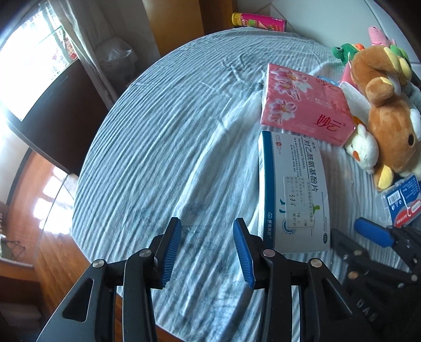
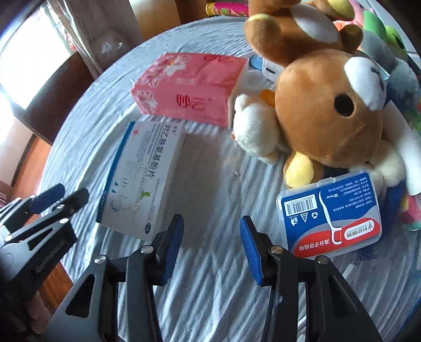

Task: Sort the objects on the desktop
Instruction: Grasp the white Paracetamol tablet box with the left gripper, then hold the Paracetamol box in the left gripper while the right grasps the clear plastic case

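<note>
Both tools hang over the striped cloth point(image 1: 158, 147) with nothing in them: the left gripper point(image 1: 208, 250) spread wide, the right gripper point(image 2: 211, 247) just as wide. Between them lies the medicine box point(image 1: 294, 194), flat and closed, reading "Paracetamol Tablets" with a handwritten sticker. Just beyond it sits the pink tissue pack point(image 1: 302, 105), sealed, marked "Soft". The floss pick box point(image 2: 331, 218), lid shut, shows a barcode and "50"; it touches the brown bear point(image 2: 329, 113). A snack can point(image 1: 259, 22) lies at the far edge.
</note>
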Action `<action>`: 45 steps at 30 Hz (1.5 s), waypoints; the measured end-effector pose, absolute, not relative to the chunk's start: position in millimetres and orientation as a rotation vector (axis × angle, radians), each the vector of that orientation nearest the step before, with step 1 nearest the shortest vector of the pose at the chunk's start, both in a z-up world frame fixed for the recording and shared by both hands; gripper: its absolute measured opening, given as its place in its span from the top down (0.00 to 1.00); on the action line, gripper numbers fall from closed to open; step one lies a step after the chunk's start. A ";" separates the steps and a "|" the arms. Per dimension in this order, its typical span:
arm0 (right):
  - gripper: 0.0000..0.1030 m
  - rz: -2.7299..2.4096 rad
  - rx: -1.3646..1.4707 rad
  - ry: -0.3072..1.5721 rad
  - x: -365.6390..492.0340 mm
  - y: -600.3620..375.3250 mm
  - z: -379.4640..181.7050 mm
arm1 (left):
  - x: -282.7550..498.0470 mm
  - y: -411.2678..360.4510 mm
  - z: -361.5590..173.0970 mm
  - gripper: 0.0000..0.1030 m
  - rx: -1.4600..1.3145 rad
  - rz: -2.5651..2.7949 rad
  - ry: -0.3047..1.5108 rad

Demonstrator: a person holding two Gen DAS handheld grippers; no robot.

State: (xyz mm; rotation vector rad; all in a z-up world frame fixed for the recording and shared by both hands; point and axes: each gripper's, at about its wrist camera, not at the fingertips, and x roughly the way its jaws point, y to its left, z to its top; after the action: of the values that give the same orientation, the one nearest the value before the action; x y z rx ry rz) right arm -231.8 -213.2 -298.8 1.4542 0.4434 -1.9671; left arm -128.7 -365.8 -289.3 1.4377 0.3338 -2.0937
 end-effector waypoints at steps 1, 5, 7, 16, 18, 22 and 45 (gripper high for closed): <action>0.57 -1.932 1.445 0.445 -226.9 -218.7 -301.3 | -128.5 -365.7 -287.6 0.63 1.425 -2.089 0.312; 0.60 -1.853 1.418 0.412 -218.0 -222.5 -297.9 | -134.5 -362.3 -281.7 0.55 1.430 -2.135 0.323; 0.60 -1.892 1.412 0.406 -221.2 -211.9 -294.0 | -141.3 -356.7 -280.4 0.40 1.439 -2.162 0.307; 0.58 -2.210 1.442 0.265 -246.8 -132.7 -260.6 | -181.1 -330.3 -288.6 0.30 1.551 -2.273 0.119; 0.47 -2.273 1.473 0.212 -248.4 -126.6 -257.5 | -186.4 -331.4 -289.6 0.26 1.557 -2.291 0.090; 0.31 -2.345 1.536 0.101 -252.6 -126.7 -263.1 | -194.9 -335.2 -290.9 0.20 1.568 -2.333 0.047; 0.23 -2.505 1.663 -0.099 -273.3 -156.6 -291.9 | -219.2 -318.6 -303.2 0.30 1.671 -2.479 0.043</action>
State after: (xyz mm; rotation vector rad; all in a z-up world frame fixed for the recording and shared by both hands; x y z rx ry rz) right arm -273.3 -156.6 -291.9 1.6627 -0.0994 -2.5049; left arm -219.2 -318.6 -303.2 1.6712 0.0428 -2.4786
